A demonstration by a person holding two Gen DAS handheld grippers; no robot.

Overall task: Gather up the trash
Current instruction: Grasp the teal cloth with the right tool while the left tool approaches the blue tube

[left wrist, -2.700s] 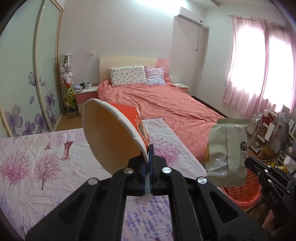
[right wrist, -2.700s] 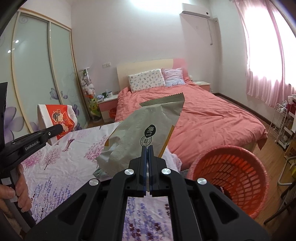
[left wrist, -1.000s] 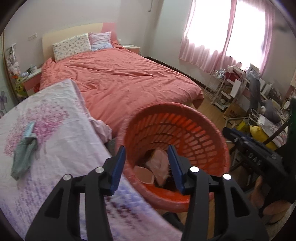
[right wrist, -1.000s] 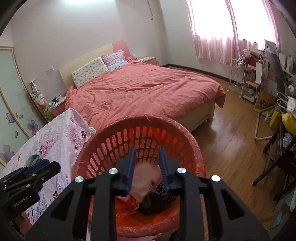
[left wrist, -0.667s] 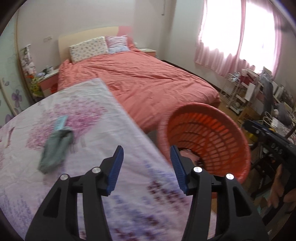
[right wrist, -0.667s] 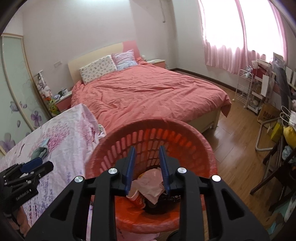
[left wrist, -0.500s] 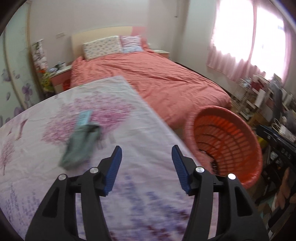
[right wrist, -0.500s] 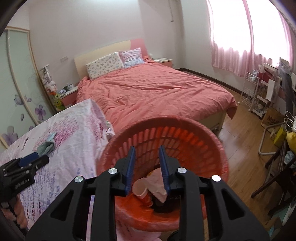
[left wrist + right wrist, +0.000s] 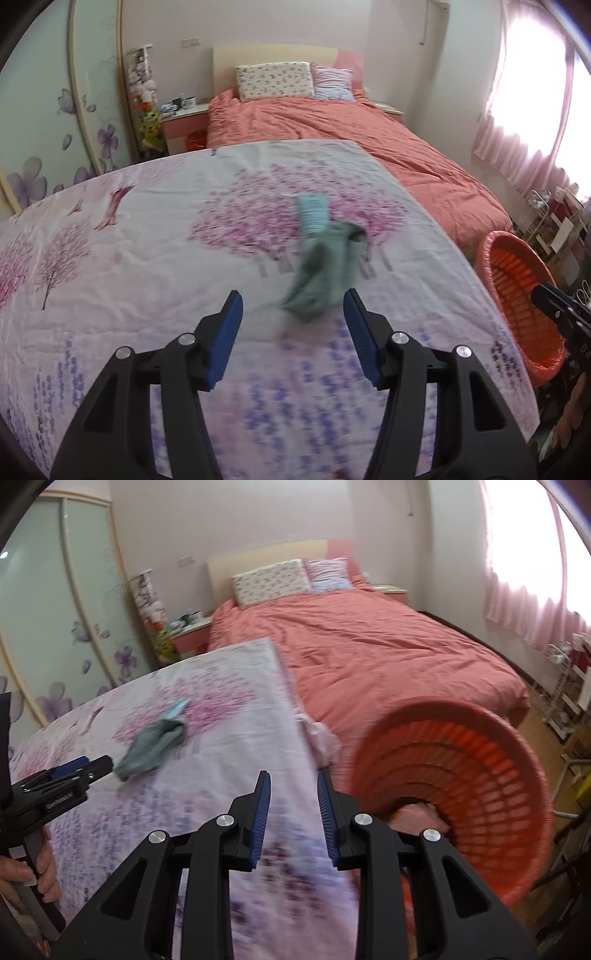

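Left gripper (image 9: 292,312) open, crumpled grey-green wrapper (image 9: 325,271)

Each wrist camera is looking forward and downward along its hand-held gripper. The left view is facing the table (image 9: 147,229) closely; the right view is sharing that table (image 9: 229,746), the orange basket (image 9: 480,775) and the far bed (image 9: 388,653).

Your crumpled green wrapper (image 9: 325,266) is smeared by motion, so its print can't be read. The orange basket (image 9: 480,775) is blurred too; its wall hides most of the contents. Your right gripper (image 9: 561,314) is cut off at the left wrist view's edge.
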